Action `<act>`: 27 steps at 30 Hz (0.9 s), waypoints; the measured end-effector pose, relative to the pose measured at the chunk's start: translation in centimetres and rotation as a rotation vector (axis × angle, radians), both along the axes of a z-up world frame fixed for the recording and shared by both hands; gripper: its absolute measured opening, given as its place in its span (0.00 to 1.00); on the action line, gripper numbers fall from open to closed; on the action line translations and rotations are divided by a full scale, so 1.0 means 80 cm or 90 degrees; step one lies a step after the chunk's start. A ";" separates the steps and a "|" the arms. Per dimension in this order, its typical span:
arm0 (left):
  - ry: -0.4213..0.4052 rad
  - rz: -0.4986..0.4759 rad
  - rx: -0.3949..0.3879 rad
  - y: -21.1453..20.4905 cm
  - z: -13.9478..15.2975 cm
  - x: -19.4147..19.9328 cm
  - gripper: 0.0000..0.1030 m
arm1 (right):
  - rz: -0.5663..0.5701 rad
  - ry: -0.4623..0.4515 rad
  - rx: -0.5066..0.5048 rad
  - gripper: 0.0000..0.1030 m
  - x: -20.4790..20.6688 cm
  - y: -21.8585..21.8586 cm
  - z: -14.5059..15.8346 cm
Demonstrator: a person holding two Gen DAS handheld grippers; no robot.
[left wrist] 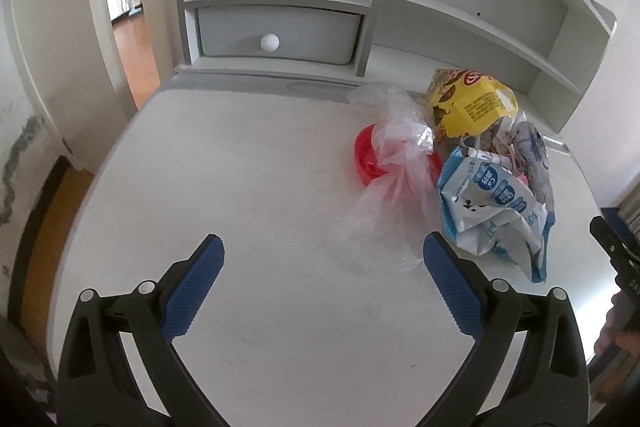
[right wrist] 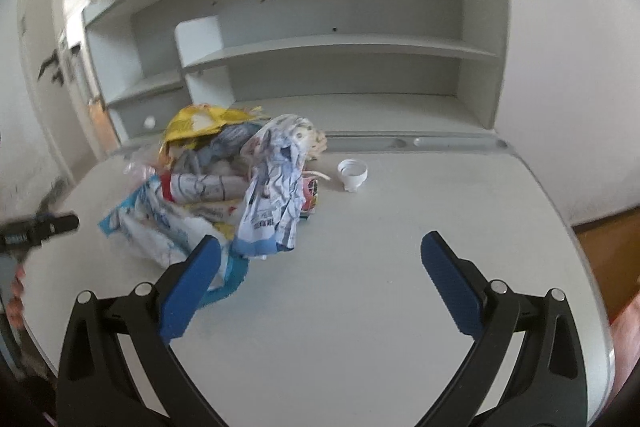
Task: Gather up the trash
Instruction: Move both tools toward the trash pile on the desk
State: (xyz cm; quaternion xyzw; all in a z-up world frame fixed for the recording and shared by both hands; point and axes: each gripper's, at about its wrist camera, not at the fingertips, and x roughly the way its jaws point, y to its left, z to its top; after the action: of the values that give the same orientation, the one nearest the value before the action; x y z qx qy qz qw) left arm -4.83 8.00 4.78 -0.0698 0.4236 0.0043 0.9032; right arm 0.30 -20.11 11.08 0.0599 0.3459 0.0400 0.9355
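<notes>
Both tongs hang released over the white desk [left wrist: 248, 211], jaws wide apart, nothing between them.

Left gripper [left wrist: 324, 263]: the trash heap lies ahead and to its right. Nearest piece is the clear plastic bag [left wrist: 394, 183], its loose end just beside the right blue pad; long axis runs near-to-far, draped over a red lid [left wrist: 366, 157]. Right of the bag sits the blue-and-white wrapper [left wrist: 492, 211]; farther back, the yellow wrapper [left wrist: 470, 103].

Right gripper [right wrist: 320, 259]: the same heap lies ahead and to its left. The crumpled printed wrapper [right wrist: 276, 187] stands tallest, long axis near-to-far; the blue-and-white wrapper's edge passes behind the left pad. A white cap [right wrist: 352, 173] sits apart, far right of the heap.

Judgement: the left gripper is nearer the bag, the right nearer the printed wrapper.

Containers: no bin or collecting bag in view. The drawer [left wrist: 276, 35] is closed, and the visible shelves look bare.
</notes>
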 end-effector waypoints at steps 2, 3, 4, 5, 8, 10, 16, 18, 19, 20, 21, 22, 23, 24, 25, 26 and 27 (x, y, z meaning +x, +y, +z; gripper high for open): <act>0.006 0.004 0.000 -0.001 -0.003 0.002 0.94 | -0.018 -0.002 0.013 0.94 -0.002 -0.002 -0.002; 0.007 0.004 0.005 -0.003 -0.003 0.003 0.94 | -0.025 -0.006 0.016 0.94 -0.006 -0.001 -0.003; 0.007 0.003 0.013 -0.005 -0.003 0.004 0.94 | -0.028 -0.008 0.016 0.94 -0.008 -0.001 -0.003; 0.007 0.003 0.019 -0.006 -0.003 0.005 0.94 | -0.034 -0.010 0.016 0.94 -0.009 -0.001 -0.003; 0.006 -0.003 0.024 -0.010 -0.003 0.009 0.94 | -0.047 -0.009 0.019 0.94 -0.008 -0.001 -0.002; 0.005 0.002 0.023 -0.012 -0.003 0.010 0.94 | -0.053 -0.005 0.011 0.94 -0.001 0.000 -0.002; -0.002 0.019 0.034 -0.016 -0.002 0.018 0.94 | -0.098 -0.047 0.000 0.94 0.000 0.000 0.002; -0.006 0.018 0.035 -0.018 -0.002 0.019 0.94 | -0.103 -0.052 -0.013 0.94 0.001 0.004 0.000; -0.006 0.018 0.036 -0.019 -0.001 0.020 0.94 | -0.099 -0.052 -0.025 0.94 0.002 0.008 -0.002; -0.008 0.018 0.039 -0.019 -0.001 0.021 0.94 | -0.096 -0.051 -0.035 0.94 0.003 0.010 -0.004; -0.011 0.018 0.041 -0.020 0.000 0.022 0.94 | -0.095 -0.049 -0.046 0.94 0.003 0.012 -0.006; -0.014 0.019 0.042 -0.020 0.001 0.022 0.94 | -0.095 -0.049 -0.049 0.94 0.003 0.013 -0.007; -0.018 0.022 0.042 -0.020 0.001 0.023 0.94 | -0.094 -0.049 -0.051 0.94 0.003 0.014 -0.009; -0.023 0.026 0.042 -0.019 0.001 0.024 0.94 | -0.094 -0.046 -0.050 0.94 0.004 0.014 -0.010; -0.027 0.030 0.042 -0.019 0.001 0.024 0.94 | -0.094 -0.047 -0.049 0.94 0.002 0.015 -0.010; -0.034 0.036 0.045 -0.018 0.002 0.024 0.94 | -0.094 -0.052 -0.048 0.94 0.001 0.015 -0.010; -0.038 0.038 0.047 -0.018 0.002 0.024 0.94 | -0.093 -0.057 -0.046 0.94 0.000 0.016 -0.009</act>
State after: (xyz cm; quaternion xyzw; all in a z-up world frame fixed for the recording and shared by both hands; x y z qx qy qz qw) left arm -2.88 6.52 4.91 -0.0490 0.3939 0.0453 0.9167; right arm 0.26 -18.83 10.34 0.0493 0.3000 -0.0381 0.9519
